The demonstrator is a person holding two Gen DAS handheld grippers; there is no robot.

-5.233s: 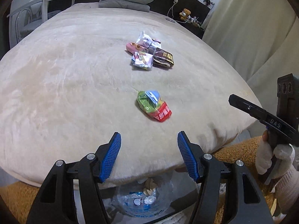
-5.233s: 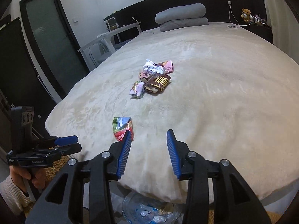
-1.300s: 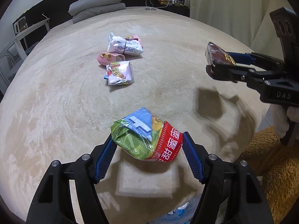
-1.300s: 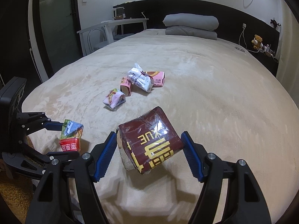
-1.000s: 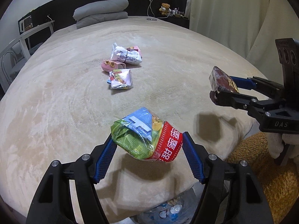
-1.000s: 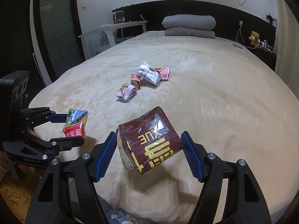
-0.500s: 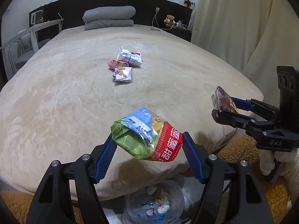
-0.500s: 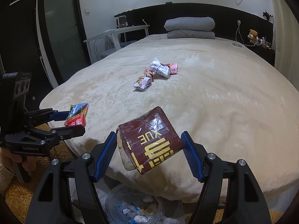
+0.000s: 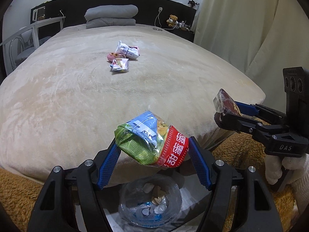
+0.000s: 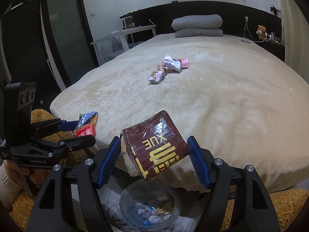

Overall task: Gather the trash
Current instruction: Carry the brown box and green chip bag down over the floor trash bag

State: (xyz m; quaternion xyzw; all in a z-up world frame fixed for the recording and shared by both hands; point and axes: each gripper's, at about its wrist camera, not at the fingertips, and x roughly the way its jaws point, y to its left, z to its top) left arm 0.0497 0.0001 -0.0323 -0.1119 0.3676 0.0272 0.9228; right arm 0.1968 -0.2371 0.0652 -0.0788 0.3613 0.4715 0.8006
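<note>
My left gripper [image 9: 152,150] is shut on a green, blue and red snack wrapper [image 9: 150,141], held above the clear-lined trash bin [image 9: 150,205] at the foot of the bed. My right gripper [image 10: 154,152] is shut on a dark red wrapper with yellow letters [image 10: 156,147], also above the bin [image 10: 148,206]. Each gripper shows in the other's view: the right one [image 9: 222,108] with its wrapper [image 9: 224,102], the left one [image 10: 87,129] with its wrapper [image 10: 87,125]. Several wrappers [image 9: 123,58] [image 10: 170,65] lie mid-bed.
The beige bed [image 9: 58,96] fills the view, with grey pillows [image 9: 111,16] at the headboard. A brown shaggy rug [image 9: 227,148] lies around the bin. A white chair and table [image 10: 123,36] stand left of the bed, curtains [image 9: 241,29] to the right.
Both grippers have pulled back from the bed with their wrappers and now hang over the bin. The grips have not changed.
</note>
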